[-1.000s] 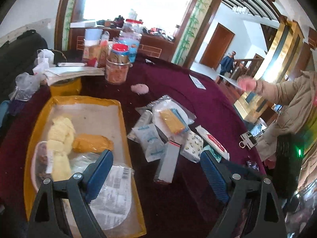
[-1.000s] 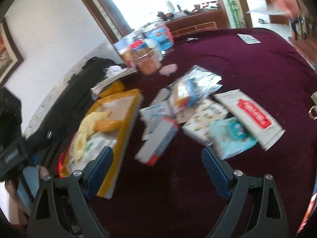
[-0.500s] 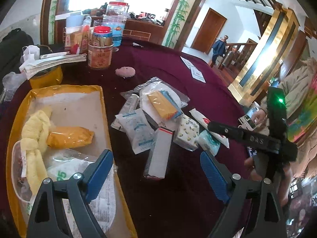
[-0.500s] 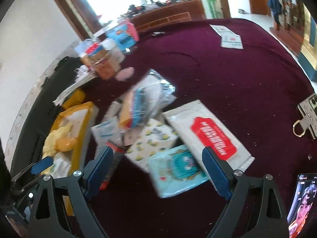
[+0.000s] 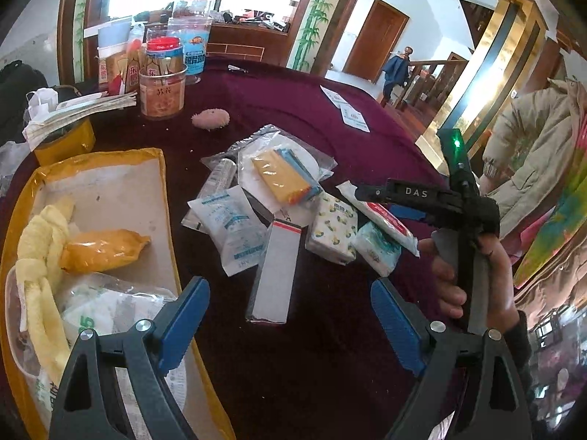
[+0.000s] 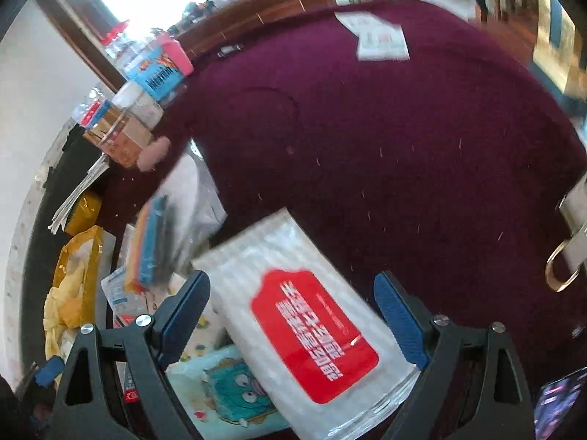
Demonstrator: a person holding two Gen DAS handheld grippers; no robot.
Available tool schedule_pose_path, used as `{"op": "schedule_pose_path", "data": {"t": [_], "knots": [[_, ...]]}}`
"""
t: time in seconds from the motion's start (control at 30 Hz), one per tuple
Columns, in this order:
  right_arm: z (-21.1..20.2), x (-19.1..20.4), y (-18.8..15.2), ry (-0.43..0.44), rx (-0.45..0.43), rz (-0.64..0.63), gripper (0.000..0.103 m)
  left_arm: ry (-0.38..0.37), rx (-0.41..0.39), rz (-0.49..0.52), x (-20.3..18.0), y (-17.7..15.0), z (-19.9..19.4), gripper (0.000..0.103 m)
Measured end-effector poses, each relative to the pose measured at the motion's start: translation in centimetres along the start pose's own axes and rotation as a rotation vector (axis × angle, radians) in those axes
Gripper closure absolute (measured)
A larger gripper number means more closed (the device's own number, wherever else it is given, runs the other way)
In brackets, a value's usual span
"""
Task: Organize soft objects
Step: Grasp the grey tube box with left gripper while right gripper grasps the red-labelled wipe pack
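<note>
A pile of soft packs lies on the maroon table: a white wipes pack with a red label (image 6: 304, 319) (image 5: 381, 218), a teal tissue pack (image 6: 227, 392) (image 5: 376, 249), a lemon-print tissue pack (image 5: 332, 229) and a clear bag with sponges (image 5: 282, 176). My right gripper (image 6: 291, 317) is open, straddling the wipes pack just above it; it also shows in the left wrist view (image 5: 407, 198). My left gripper (image 5: 290, 322) is open and empty above the table near the yellow tray (image 5: 157, 190), which holds a yellow cloth (image 5: 40, 242) and an orange pack (image 5: 102, 249).
Jars and snack tubs (image 5: 161, 84) stand at the table's far left beside a paper stack (image 5: 73, 110). A pink puff (image 5: 211, 119) lies beyond the pile. A white box (image 5: 277, 278), paper slips (image 6: 381, 38), a metal clip (image 6: 572, 234) and a phone (image 6: 561, 407) lie about.
My right gripper has moved down and forward over the wipes pack, which now lies between its fingers. My left gripper has shifted slightly; the right gripper is now closer in its view.
</note>
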State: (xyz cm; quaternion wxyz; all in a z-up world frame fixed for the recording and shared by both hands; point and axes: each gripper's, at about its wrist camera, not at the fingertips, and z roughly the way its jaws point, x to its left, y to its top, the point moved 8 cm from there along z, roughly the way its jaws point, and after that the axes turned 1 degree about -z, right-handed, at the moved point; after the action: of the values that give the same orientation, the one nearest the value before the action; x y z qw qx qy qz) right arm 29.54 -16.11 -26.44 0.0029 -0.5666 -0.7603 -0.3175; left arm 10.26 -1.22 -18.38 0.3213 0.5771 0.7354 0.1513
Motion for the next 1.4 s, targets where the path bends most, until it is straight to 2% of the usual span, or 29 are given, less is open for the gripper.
{"op": "schedule_pose_path", "data": {"t": [0.17,0.3,0.43,0.53,0.6,0.63,0.67,0.7,0.73,0.77,0.83,0.9,1.0,1.2,1.33,1.4], "knots": [[-0.9,1.2,-1.8,0.069,0.024,-0.019,0.012,0.003,0.016,0.008,-0.4,-0.3,0.3,0.011],[-1.3,2.3,-3.7,0.044,0.025,-0.077,0.017,0.007,0.023,0.028,-1.0,0.1,0.5,0.011],[-1.9,1.4,-4.0,0.021,-0.002,-0.046,0.045,0.034,0.059,0.064,-1.6,0.2,1.7,0.011],[-2.1,0.9,-3.9,0.051,-0.019,-0.005,0.047,0.061,0.096,0.085,-1.9,0.5,3.3,0.013],[-2.2,1.2,-4.0,0.062,-0.034,-0.006,0.05,0.073,0.116,0.1,-2.0,0.6,4.2,0.02],[-2.2,1.4,-4.1,0.069,-0.04,-0.008,0.051,0.088,0.128,0.103,-1.9,0.7,4.9,0.028],[-2.3,1.5,-4.3,0.064,-0.045,-0.007,0.052,0.101,0.137,0.113,-1.9,0.7,5.3,0.043],[-2.5,1.7,-4.5,0.06,-0.056,-0.009,0.053,0.114,0.151,0.124,-1.8,0.7,5.9,0.051],[-2.8,1.9,-4.6,0.058,-0.076,-0.013,0.054,0.129,0.175,0.135,-1.7,0.5,6.6,0.065],[-3.3,2.1,-4.8,0.054,-0.096,-0.011,0.058,0.141,0.214,0.143,-1.5,0.2,7.5,0.075],[-4.0,2.3,-5.2,0.056,-0.123,0.002,0.061,0.164,0.272,0.151,-1.1,-0.3,8.9,0.076],[-4.1,2.5,-5.6,0.049,-0.124,0.002,0.071,0.169,0.296,0.145,-0.5,-0.7,10.0,0.076],[-4.5,2.7,-6.5,0.052,-0.126,0.027,0.08,0.169,0.263,0.12,-0.1,-1.0,9.4,0.076],[-8.1,5.4,-8.0,0.049,-0.204,0.011,0.082,0.05,0.172,0.046,-0.5,-2.4,5.1,0.076],[-10.3,10.2,-8.5,0.167,-0.217,-0.055,0.082,-0.068,0.117,-0.035,0.1,-2.7,0.8,0.076],[-10.6,12.8,-8.6,0.239,-0.208,-0.078,0.081,-0.124,0.088,-0.071,0.4,-1.6,-1.3,0.076]]}}
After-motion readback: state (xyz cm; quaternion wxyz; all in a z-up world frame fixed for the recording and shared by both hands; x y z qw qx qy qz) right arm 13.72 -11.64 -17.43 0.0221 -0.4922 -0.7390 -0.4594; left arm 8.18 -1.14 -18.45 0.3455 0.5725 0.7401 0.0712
